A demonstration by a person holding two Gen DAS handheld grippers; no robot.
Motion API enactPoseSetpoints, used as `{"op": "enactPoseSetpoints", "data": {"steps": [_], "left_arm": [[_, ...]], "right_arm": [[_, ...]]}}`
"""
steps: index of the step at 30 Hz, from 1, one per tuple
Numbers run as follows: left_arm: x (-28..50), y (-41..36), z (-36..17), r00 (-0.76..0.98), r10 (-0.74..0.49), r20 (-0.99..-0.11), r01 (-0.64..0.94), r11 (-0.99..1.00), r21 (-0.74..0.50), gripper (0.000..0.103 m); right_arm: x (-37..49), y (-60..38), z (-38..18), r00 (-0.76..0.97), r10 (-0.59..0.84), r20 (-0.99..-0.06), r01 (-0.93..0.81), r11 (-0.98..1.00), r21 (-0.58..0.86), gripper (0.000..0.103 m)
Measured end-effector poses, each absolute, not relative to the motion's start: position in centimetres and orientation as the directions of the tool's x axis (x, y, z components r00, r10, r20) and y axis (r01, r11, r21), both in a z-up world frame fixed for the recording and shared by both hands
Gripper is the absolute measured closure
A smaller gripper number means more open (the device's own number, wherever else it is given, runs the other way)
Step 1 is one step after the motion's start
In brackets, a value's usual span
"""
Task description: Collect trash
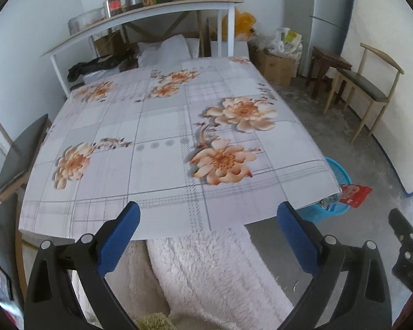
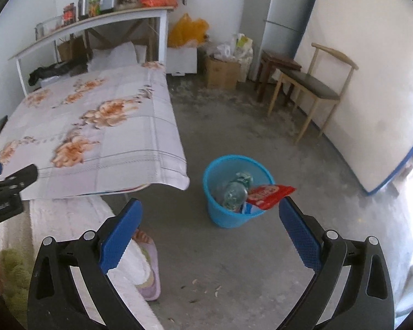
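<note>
Both our grippers, left (image 1: 208, 214) and right (image 2: 210, 211), spread, empty; wrapper (image 2: 269, 192) ahead perched on bin (image 2: 234, 214) rim, seemingly loose, could slip out.

The blue bin (image 2: 235, 192) at lower centre of the right wrist view looks like smooth plastic with a fine mesh wall. The red wrapper (image 2: 269, 195) over its rim is glossy film, and the bottle (image 2: 234, 192) inside is clear, crumpled plastic. The floor (image 2: 234, 126) is rough, matt grey concrete. The table (image 1: 162, 126) wears a smooth floral printed cover. The tongs carry blue textured plastic pads (image 2: 300, 236) on matt black plastic arms. A fluffy white cloth (image 1: 212, 269) lies at lower centre of the left wrist view.
</note>
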State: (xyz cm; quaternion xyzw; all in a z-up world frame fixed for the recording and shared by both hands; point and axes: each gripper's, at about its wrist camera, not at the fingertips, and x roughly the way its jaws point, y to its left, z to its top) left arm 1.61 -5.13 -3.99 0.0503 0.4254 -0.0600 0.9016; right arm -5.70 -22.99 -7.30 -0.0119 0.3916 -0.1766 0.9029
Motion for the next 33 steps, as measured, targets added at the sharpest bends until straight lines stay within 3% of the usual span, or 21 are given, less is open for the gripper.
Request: {"op": "enactPoseSetpoints", "data": {"steps": [33], "left_arm": [[1.1, -6.2, -4.0, 0.633, -0.046, -0.773, 0.193, 0.976, 0.101, 0.006]], "right_arm": [[-6.4, -25.3, -6.9, 0.622, -0.399, -0.674, 0.360, 0.910, -0.207, 0.007]]}}
